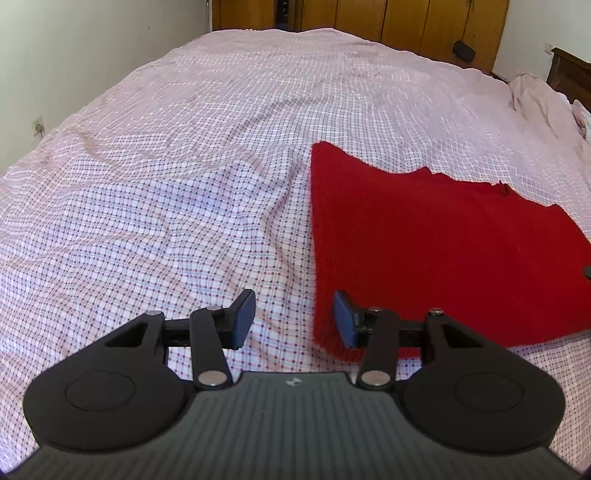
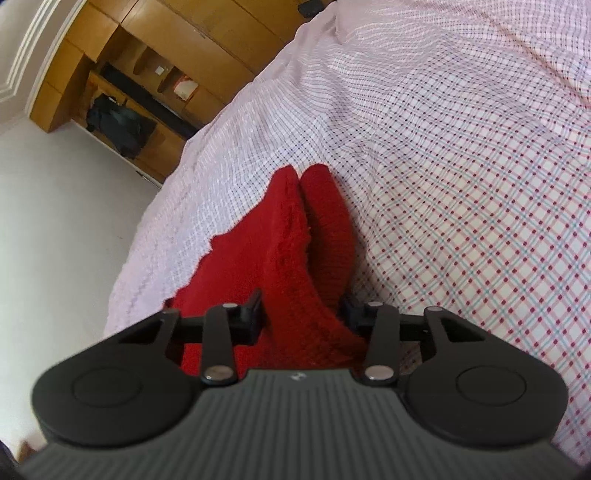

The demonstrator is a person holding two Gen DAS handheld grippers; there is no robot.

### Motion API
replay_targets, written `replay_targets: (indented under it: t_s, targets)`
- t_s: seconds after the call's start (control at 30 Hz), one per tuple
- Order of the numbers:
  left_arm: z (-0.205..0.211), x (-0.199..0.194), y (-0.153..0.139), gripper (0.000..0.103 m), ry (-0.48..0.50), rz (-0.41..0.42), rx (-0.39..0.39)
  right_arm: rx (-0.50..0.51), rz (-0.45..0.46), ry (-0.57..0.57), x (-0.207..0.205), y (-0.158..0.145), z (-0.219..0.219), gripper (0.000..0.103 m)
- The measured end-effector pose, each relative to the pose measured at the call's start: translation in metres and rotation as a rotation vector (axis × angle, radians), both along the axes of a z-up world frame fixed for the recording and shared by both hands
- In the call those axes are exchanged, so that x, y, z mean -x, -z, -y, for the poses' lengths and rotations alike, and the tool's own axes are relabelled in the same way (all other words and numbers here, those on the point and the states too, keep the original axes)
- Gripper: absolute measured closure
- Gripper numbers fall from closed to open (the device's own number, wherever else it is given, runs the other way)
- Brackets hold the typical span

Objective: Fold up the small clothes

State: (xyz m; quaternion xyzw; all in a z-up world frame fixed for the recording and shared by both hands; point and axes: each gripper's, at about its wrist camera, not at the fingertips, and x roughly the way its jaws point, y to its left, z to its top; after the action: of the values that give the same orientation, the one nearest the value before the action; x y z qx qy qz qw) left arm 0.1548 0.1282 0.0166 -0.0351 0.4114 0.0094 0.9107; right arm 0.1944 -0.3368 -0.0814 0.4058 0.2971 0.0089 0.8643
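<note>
A red knitted garment (image 1: 424, 236) lies flat on the checked bedsheet (image 1: 184, 184), right of centre in the left wrist view. My left gripper (image 1: 293, 319) is open and empty, low over the sheet at the garment's near left corner; its right finger (image 1: 345, 319) overlaps the red edge. In the right wrist view my right gripper (image 2: 303, 314) has its jaws wide apart around a raised, bunched fold of the same red garment (image 2: 291, 240). The fingers (image 2: 255, 314) sit beside the fabric; whether they press it is unclear.
The bed edge (image 2: 147, 236) and white floor (image 2: 55, 203) lie left in the right wrist view. Wooden wardrobes (image 1: 388, 22) stand beyond the bed. A pink crumpled cloth (image 1: 535, 99) lies at the far right of the bed.
</note>
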Motion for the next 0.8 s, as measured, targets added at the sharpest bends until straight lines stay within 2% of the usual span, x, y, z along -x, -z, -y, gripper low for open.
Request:
replay_targets:
  t_s: [0.13, 0.2, 0.53, 0.7, 0.8]
  targets:
    - [-0.004, 0.004, -0.001, 0.05, -0.01, -0.003, 0.003, 0.01, -0.008, -0.005, -0.001, -0.005, -0.003, 0.057]
    - [-0.006, 0.006, -0.001, 0.05, -0.014, -0.007, 0.003, 0.022, -0.035, 0.009, -0.002, -0.004, -0.006, 0.048]
    - [-0.013, -0.001, 0.01, 0.05, -0.009, -0.045, -0.021, -0.032, -0.044, -0.017, -0.005, 0.007, 0.0, 0.046]
    - [-0.013, -0.006, 0.015, 0.05, -0.018, -0.048, -0.003, -0.03, 0.0, -0.035, 0.002, -0.003, 0.0, 0.066]
    - [-0.016, -0.004, 0.014, 0.05, -0.011, -0.044, 0.003, -0.024, 0.034, -0.037, 0.004, -0.017, -0.005, 0.068]
